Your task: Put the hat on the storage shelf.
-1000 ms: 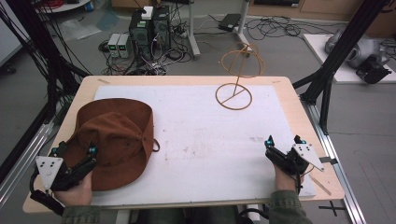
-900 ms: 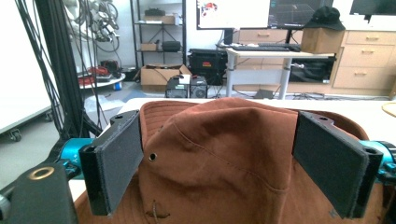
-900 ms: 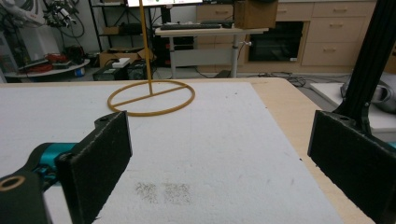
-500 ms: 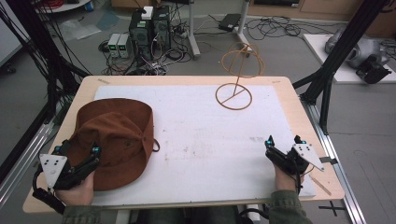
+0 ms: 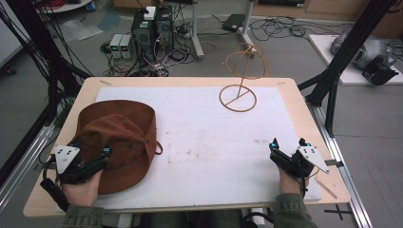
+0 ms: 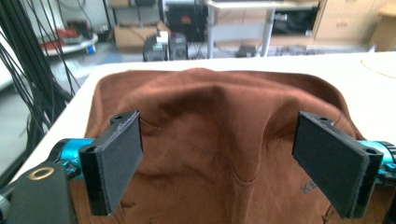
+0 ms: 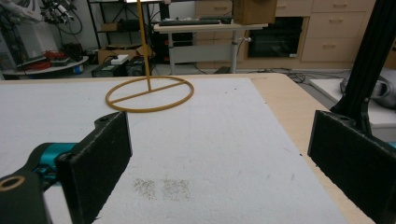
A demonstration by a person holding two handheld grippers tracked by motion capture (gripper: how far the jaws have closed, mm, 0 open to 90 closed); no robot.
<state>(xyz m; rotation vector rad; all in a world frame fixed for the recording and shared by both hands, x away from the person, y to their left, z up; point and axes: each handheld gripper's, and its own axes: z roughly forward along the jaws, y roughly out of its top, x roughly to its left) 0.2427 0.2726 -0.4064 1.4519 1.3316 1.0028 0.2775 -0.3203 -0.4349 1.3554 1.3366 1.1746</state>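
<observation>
1. The brown hat (image 5: 119,142) lies flat on the near left part of the counter (image 5: 290,95), on the white sheet (image 5: 204,137) that covers it. Its top is soft and has a dent down the middle, which you can see well in the left gripper view.

2. The left gripper (image 5: 102,159) is right at the near edge of the hat. Its fingers (image 6: 114,158) are spread wide, one on each side of the hat's top, and they hold nothing. I think they are set this wide so the soft top can fit between them for a pinch.

3. The right gripper (image 5: 287,147) rests far from the hat, at the near right part of the counter. Its fingers (image 7: 95,163) are wide open too, with just bare white sheet between them. It looks like it is waiting for its turn.

4. A thin wire hat stand (image 5: 240,78) is at the far side of the counter, well apart from the hat. It has a flat ring at the bottom so it will not tip, a pole, and a round cage on top. That round top looks made to carry a hat, so I think the hat is meant to go there.

5. The hat is soft and floppy, so a pinch on one edge may let it sag.
</observation>
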